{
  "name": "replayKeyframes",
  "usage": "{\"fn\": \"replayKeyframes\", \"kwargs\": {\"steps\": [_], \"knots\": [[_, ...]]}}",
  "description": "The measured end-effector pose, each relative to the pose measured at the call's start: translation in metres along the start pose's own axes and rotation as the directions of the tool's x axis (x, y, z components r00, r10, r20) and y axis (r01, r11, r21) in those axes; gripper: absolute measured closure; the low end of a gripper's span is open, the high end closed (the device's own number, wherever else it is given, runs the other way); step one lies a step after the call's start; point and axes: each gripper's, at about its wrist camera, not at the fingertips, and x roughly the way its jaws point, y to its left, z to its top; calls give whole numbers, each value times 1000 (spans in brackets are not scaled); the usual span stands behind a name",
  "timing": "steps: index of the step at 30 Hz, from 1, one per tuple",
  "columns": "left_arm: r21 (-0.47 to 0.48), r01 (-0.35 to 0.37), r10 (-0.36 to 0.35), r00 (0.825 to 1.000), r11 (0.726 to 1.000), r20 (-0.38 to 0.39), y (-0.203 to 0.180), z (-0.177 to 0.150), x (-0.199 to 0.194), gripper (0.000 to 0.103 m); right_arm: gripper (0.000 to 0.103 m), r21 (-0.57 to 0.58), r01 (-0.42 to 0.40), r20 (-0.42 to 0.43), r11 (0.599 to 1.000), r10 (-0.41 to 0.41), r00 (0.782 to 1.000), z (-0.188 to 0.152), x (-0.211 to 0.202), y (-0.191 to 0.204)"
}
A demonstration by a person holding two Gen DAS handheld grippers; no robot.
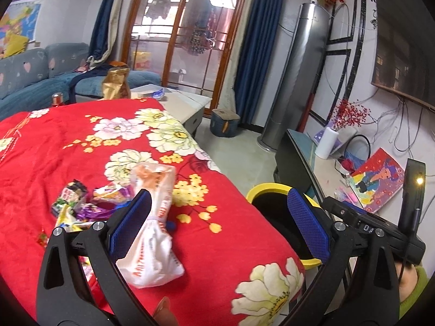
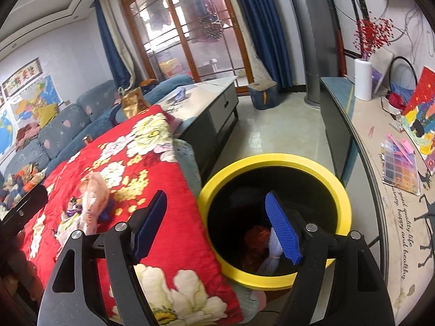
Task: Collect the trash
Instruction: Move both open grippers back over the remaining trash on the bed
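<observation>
A white plastic bag with orange print [image 1: 156, 231] lies on the red floral blanket [image 1: 68, 149], beside a heap of coloured snack wrappers [image 1: 89, 203]. My left gripper [image 1: 220, 222] is open and empty; its left finger touches the bag's side. A black bin with a yellow rim [image 2: 274, 163] stands on the floor by the blanket's edge. My right gripper [image 2: 217, 225] is open and empty above the bin's mouth. Inside the bin lie red-brown trash [image 2: 255, 241] and a white tied bag [image 2: 272, 255]. The bag [image 2: 92, 198] and wrappers [image 2: 73, 212] also show in the right wrist view.
A grey coffee table [image 2: 214, 103] with a gold bag [image 1: 115, 81] stands beyond the blanket. A blue sofa [image 1: 32, 78] is at left. A TV cabinet [image 2: 380, 176] with papers and a white vase [image 2: 363, 78] runs along the right. A tall grey air conditioner [image 1: 293, 81] stands behind.
</observation>
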Motion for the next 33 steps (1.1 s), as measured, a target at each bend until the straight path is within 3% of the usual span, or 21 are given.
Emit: {"fn": "replayKeyframes", "kwargs": {"steps": [33], "knots": [[-158,-126,135,990,979,50,90,5,-38,11,28,-178,-221,-89,959,208,974,-20,8,116]]}}
